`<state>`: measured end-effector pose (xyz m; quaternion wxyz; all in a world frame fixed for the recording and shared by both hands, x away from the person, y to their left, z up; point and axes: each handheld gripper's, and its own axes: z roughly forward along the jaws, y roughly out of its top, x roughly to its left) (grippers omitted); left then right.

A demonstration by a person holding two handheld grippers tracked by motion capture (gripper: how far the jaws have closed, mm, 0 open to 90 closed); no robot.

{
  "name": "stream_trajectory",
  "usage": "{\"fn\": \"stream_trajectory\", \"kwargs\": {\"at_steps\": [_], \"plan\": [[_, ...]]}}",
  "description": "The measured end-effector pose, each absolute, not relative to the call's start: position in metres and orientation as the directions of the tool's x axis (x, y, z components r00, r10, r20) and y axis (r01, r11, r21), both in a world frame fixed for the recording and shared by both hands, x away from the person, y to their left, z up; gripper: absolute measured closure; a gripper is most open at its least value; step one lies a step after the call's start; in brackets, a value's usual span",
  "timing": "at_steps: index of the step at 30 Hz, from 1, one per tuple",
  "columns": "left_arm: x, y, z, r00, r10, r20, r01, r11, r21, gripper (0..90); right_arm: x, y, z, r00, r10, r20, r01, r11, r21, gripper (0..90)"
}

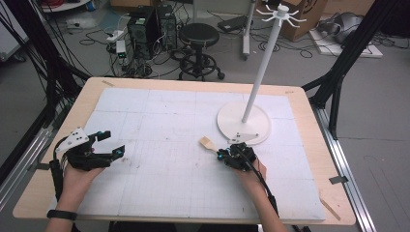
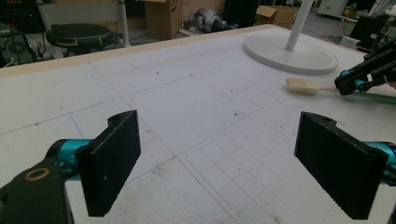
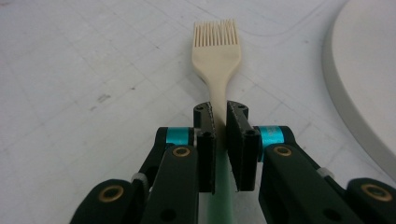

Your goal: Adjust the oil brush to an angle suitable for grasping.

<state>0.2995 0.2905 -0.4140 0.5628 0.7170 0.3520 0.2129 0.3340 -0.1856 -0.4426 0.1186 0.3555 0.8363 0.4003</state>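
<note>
A basting brush with a cream bristle head and a pale green handle lies on the white gridded mat, its head pointing left and away. My right gripper is shut on the handle just behind the head; in the right gripper view the pads press the brush from both sides. My left gripper rests at the mat's left side, open and holding nothing. In the left gripper view its jaws stand wide apart around bare mat, with the brush and the right gripper at the far right.
A white stand with a round base and a tall pole topped by hooks sits just behind the right gripper. The wooden table rim frames the mat. A stool and computers stand on the floor beyond.
</note>
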Motion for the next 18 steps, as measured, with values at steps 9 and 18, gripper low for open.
{"fn": "stream_trajectory", "kwargs": {"at_steps": [9,18], "plan": [[0.299,0.292,-0.413,0.661,0.744,-0.092,0.26,-0.113,0.959,15.1,0.331,-0.162,-0.43,-0.852,0.516,0.087,0.382,0.499,0.778,82.9],[0.298,0.292,-0.413,0.661,0.744,-0.094,0.257,-0.107,0.96,15.1,0.327,-0.116,-0.425,-0.937,0.329,0.118,0.291,0.544,0.787,82.9]]}}
